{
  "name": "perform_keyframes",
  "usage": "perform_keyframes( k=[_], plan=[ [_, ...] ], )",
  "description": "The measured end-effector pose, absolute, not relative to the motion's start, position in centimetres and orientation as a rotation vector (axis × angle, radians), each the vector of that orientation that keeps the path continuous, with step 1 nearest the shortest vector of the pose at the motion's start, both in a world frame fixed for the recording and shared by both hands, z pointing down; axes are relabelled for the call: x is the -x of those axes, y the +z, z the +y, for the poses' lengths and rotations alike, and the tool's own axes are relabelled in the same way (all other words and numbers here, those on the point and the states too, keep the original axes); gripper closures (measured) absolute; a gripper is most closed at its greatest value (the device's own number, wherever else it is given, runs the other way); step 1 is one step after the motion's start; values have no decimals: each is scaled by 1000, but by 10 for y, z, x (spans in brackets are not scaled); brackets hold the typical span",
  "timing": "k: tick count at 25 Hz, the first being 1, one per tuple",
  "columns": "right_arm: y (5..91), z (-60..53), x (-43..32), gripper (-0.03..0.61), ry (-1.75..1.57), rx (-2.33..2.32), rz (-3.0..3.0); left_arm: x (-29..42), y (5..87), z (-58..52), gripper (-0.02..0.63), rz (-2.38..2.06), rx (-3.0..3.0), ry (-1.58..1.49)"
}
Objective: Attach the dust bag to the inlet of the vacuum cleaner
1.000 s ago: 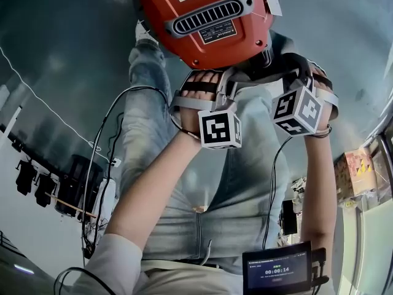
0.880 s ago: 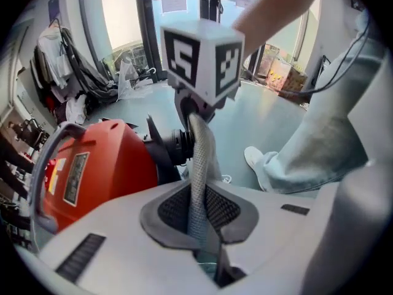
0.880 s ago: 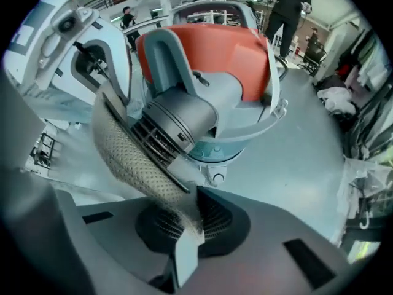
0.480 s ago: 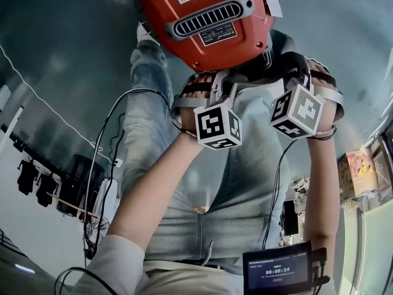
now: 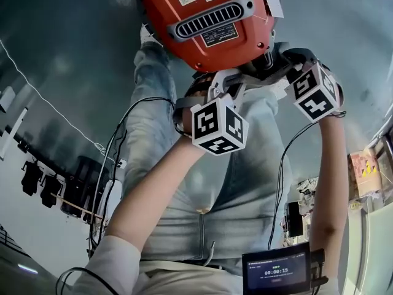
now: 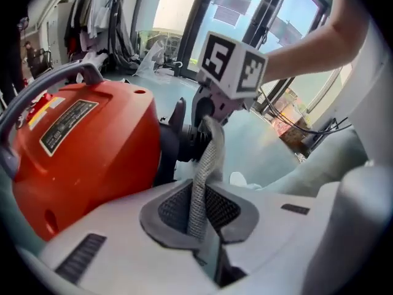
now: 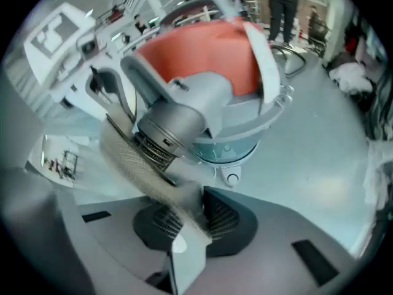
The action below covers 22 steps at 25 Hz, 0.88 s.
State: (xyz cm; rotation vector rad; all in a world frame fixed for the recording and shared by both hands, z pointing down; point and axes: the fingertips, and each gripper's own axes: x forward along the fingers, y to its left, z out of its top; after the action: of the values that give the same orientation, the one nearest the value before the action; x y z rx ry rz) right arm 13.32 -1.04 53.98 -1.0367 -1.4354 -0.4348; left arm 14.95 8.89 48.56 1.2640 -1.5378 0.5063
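Observation:
The orange vacuum cleaner (image 5: 206,20) lies at the top of the head view, above both hands. A grey mesh strip of the dust bag (image 6: 206,165) runs from my left gripper (image 6: 199,226) up to the dark ribbed inlet (image 6: 190,141); the jaws are shut on it. My right gripper (image 7: 184,226) is also shut on the mesh dust bag (image 7: 138,168), just under the grey ribbed inlet (image 7: 166,131). In the head view only the marker cubes show clearly, left cube (image 5: 218,128) and right cube (image 5: 316,91). The jaw tips are hidden beneath the vacuum.
The person's jeans-clad legs (image 5: 153,134) fill the middle of the head view, with cables (image 5: 110,165) trailing left. A timer screen (image 5: 276,272) sits at the bottom. Black gear (image 5: 37,186) lies on the floor left, boxes (image 5: 362,174) right. People stand far behind (image 7: 285,2).
Both marker cubes have rolled. The right hand has shifted up and to the right, the left cube has tipped towards the vacuum. The vacuum stays put; both grips on the mesh hold.

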Motion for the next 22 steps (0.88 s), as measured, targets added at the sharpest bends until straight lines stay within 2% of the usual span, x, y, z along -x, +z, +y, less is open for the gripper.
perform_keyframes(
  k=[2, 5, 11, 13, 14, 15, 16, 22],
  plan=[
    [526, -22, -133, 480, -270, 1029, -1456, -151, 486, 91, 574, -1517, -1249, 484],
    [500, -35, -126, 410, -31, 972, -1570, -153, 491, 99, 574, -1481, -1231, 473],
    [425, -61, -69, 408, 573, 656, -2100, -127, 499, 126, 574, -1446, -1259, 489],
    [445, -40, -84, 408, 515, 676, -2122, -113, 498, 129, 574, -1443, -1267, 495],
    [459, -23, -96, 388, 460, 709, -2110, -107, 496, 129, 574, -1437, -1275, 497],
    [471, -3, -107, 278, 429, 742, -2101, -103, 492, 128, 574, -1426, -1289, 501],
    [477, 17, -114, 258, 431, 759, -2112, -100, 487, 128, 572, -1411, -1309, 506],
    [473, 57, -88, 258, 453, 606, -2385, -99, 419, 124, 502, -1246, -1457, 469]
  ],
)
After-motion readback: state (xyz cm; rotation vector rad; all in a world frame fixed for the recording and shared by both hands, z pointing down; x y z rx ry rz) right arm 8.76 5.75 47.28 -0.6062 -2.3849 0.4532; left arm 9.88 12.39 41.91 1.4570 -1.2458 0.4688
